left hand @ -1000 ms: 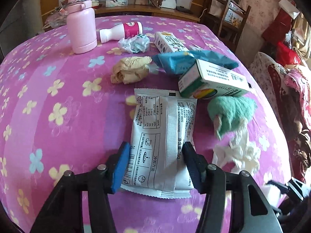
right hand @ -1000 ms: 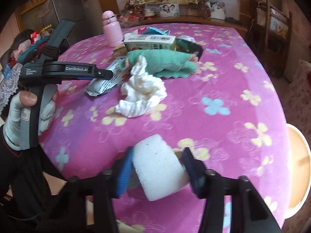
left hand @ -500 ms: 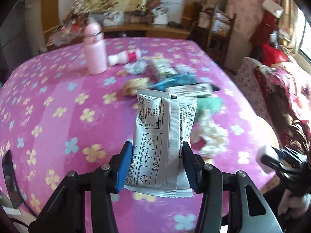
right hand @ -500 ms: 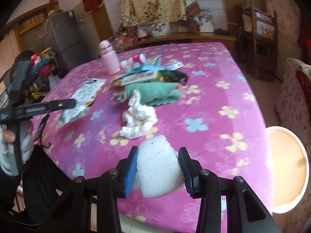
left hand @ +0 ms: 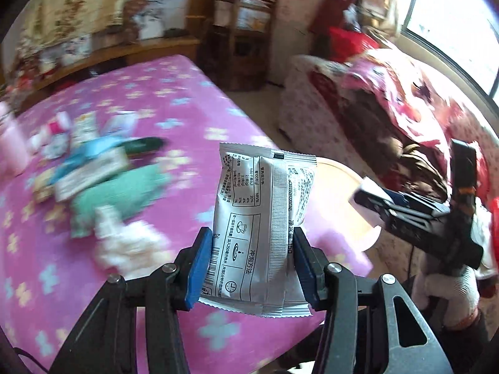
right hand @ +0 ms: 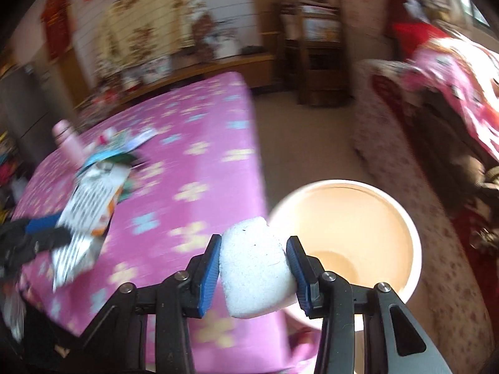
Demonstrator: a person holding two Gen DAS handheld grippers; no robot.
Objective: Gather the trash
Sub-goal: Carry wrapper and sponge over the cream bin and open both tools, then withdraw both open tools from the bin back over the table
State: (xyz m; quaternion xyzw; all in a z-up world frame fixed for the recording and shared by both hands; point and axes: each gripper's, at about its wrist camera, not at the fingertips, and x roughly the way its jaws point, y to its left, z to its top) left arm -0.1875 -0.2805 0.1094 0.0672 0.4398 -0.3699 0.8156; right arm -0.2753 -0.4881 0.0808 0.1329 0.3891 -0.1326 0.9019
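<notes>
— While the left gripper is pinching the white sachet upright between its blue pads, where is the bin sitting?

— Beyond its fingertips, to the right, is the round bucket, off the pink table.

— And the right gripper?

— It is squeezing a white foam block; its jaws have just been closing on it. The bucket's mouth is just right of its right finger, so both should be letting go only once above it.
</notes>
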